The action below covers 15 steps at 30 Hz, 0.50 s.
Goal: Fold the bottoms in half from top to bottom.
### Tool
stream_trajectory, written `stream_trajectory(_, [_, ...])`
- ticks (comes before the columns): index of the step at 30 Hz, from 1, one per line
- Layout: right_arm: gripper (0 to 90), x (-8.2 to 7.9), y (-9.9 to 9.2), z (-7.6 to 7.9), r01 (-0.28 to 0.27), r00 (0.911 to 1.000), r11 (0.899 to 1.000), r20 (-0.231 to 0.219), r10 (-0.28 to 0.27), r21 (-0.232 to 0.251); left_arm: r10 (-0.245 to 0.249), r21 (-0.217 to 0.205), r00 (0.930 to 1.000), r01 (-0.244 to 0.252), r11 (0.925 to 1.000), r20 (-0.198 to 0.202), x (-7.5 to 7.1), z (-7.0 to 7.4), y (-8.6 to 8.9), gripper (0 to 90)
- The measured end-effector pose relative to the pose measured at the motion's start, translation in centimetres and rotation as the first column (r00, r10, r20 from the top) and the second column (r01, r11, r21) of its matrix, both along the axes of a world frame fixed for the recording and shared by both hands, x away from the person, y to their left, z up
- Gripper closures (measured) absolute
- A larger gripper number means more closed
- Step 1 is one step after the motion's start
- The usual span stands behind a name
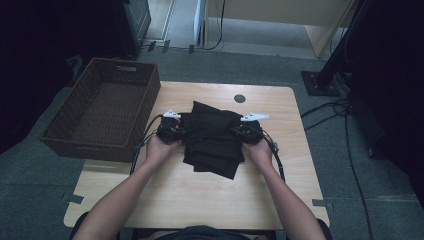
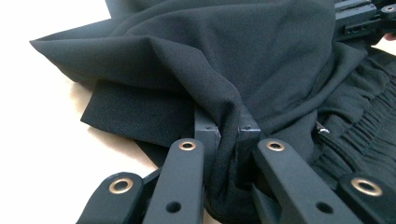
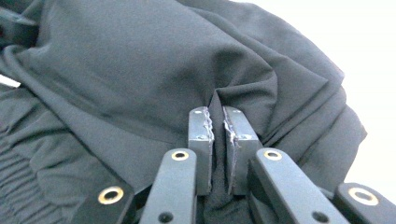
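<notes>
Both grippers, left gripper (image 1: 176, 131) and right gripper (image 1: 240, 131), pinch opposite edges of the folded black fabric garment (image 1: 212, 140) so it stays flat on the light wooden table (image 1: 200, 200).

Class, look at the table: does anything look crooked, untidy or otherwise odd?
The folded black garment lies askew on the wooden table: its edges run slanted to the table's, and lower layers stick out unevenly at its near edge. The left hand-held gripper and right hand-held gripper each pinch a fold.
</notes>
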State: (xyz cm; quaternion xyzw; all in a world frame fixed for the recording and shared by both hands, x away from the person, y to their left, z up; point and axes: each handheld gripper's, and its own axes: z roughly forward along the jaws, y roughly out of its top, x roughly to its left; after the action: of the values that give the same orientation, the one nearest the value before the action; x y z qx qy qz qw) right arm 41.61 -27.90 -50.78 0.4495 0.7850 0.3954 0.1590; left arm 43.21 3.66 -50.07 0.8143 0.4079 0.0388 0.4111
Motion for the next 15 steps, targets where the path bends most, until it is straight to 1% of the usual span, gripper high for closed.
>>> stream_trajectory(1, [81.8,0.0,0.0,0.0,0.0,1.0,1.0,0.0,0.0,0.0,0.005,0.003,1.0,-0.005,1.0,0.002,0.3,0.0,-0.2,84.0])
stream_trajectory(2, [80.7,0.4,0.0,-0.1,0.007,0.9999,1.0,0.013,-0.007,-0.006,0.008,0.005,1.0,-0.008,1.0,0.005,0.5,0.0,-0.3,84.0])
stream_trajectory(3, [78.1,1.0,0.0,-0.2,0.007,0.9996,1.0,0.026,-0.007,-0.004,0.024,-0.014,0.9997,-0.024,0.9996,-0.004,0.7,0.0,-0.4,83.5])
stream_trajectory(5, [73.4,1.3,-0.2,0.0,0.019,0.9996,1.0,0.022,-0.019,0.01,0.02,-0.026,0.9997,-0.02,0.9994,-0.012,0.7,0.2,-0.2,82.3])
stream_trajectory(7, [67.0,1.1,-0.4,0.6,0.022,0.9996,0.999,0.014,-0.023,0.027,0.015,-0.027,0.9999,-0.015,0.9995,-0.004,0.6,0.6,0.1,79.0])
stream_trajectory(8, [65.4,1.0,-0.5,0.9,0.028,0.9995,0.999,0.015,-0.028,0.029,0.016,-0.032,0.9999,-0.016,0.9994,0.001,0.6,0.8,0.3,76.9])
stream_trajectory(9, [63.1,0.8,-0.7,1.3,0.028,0.9994,0.999,0.017,-0.029,0.03,0.028,-0.045,0.9996,-0.028,0.9986,0.001,0.7,0.9,0.5,75.0])
stream_trajectory(10, [63.1,0.8,-0.7,1.3,0.028,0.9994,0.999,0.017,-0.029,0.03,0.028,-0.045,0.9996,-0.028,0.9986,0.001,0.7,0.9,0.5,72.7])
stream_trajectory(11, [59.1,0.6,-1.1,2.1,0.04,0.9986,0.998,0.033,-0.041,0.038,0.035,-0.054,0.9994,-0.035,0.9979,-0.005,0.9,1.3,0.8,70.4])
stream_trajectory(12, [57.9,0.5,-1.3,2.4,0.045,0.9981,0.998,0.042,-0.046,0.04,0.028,-0.043,0.9995,-0.029,0.9987,-0.012,1.2,1.5,0.8,68.4])
stream_trajectory(13, [56.3,0.5,-1.5,2.6,0.051,0.9973,0.998,0.05,-0.054,0.046,0.028,-0.034,0.9996,-0.028,0.999,-0.01,1.3,1.7,0.8,66.2])
stream_trajectory(14, [55.5,0.6,-1.7,2.8,0.052,0.997,0.997,0.055,-0.055,0.049,0.028,-0.034,0.9996,-0.028,0.999,-0.01,1.3,1.7,0.8,64.1])
stream_trajectory(15, [54.5,0.7,-1.9,3.0,0.056,0.9969,0.997,0.051,-0.059,0.055,0.029,-0.028,0.9996,-0.029,0.9992,0.006,1.5,2.1,0.6,61.8])
